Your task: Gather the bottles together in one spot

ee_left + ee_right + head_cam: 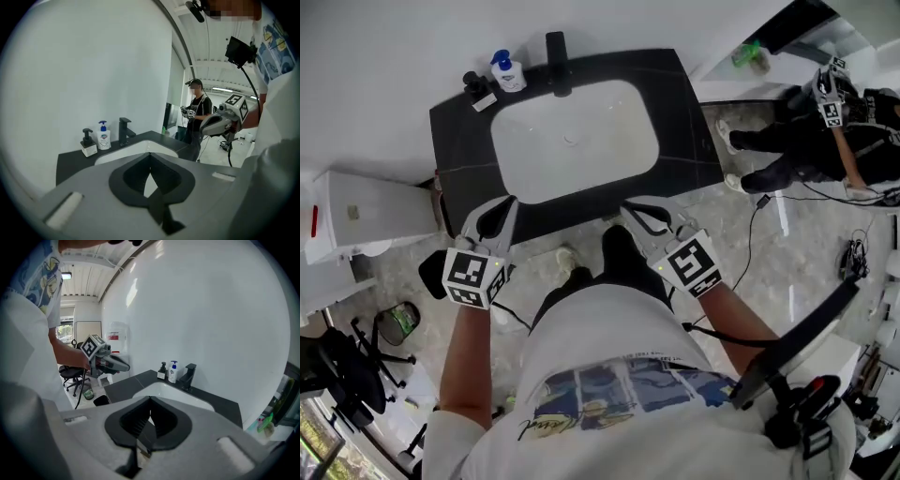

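Holding left gripper [504, 202] and right gripper [632, 206] clenched, empty, mid-frame. Seemingly approach stage; next needs opening toward bottles [507, 73] upper left

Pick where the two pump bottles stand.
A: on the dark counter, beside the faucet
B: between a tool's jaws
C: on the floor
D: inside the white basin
A: the blue-pump bottle and the black-pump bottle both stand on the dark counter left of the faucet, outside the basin.
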A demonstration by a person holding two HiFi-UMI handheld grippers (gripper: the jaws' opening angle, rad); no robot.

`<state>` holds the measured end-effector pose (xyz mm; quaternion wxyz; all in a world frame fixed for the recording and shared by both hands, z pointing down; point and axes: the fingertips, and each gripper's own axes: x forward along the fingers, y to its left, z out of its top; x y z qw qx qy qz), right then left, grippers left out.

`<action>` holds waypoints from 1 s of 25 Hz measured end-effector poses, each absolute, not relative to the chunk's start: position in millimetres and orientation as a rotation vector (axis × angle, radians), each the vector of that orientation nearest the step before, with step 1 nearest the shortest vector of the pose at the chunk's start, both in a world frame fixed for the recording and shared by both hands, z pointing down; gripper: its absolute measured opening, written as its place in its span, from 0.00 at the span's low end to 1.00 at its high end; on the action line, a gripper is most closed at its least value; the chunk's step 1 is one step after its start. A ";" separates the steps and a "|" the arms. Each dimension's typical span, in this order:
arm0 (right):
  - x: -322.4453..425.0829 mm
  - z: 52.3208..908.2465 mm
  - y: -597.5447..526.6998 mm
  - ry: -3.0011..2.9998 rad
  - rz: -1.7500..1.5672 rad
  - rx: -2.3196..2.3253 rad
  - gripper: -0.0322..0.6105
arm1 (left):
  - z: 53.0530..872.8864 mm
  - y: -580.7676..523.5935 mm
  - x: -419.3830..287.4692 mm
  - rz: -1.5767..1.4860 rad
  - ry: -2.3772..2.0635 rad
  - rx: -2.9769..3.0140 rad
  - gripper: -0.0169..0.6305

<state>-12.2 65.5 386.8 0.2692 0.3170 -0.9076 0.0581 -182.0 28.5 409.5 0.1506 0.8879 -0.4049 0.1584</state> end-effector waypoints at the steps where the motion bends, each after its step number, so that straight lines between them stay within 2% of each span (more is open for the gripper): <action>1: -9.3 387.0 68.7 -2.444 0.157 0.853 0.05 | 407.1 37.6 -173.1 0.449 -1.135 2.548 0.03; 8: 6.5 376.4 97.0 -2.464 0.122 0.829 0.05 | 385.9 103.4 -119.3 0.449 -0.993 2.568 0.03; 25: 81.4 343.9 156.8 -2.615 0.064 0.677 0.05 | 343.2 167.6 -10.7 0.413 -1.124 2.493 0.03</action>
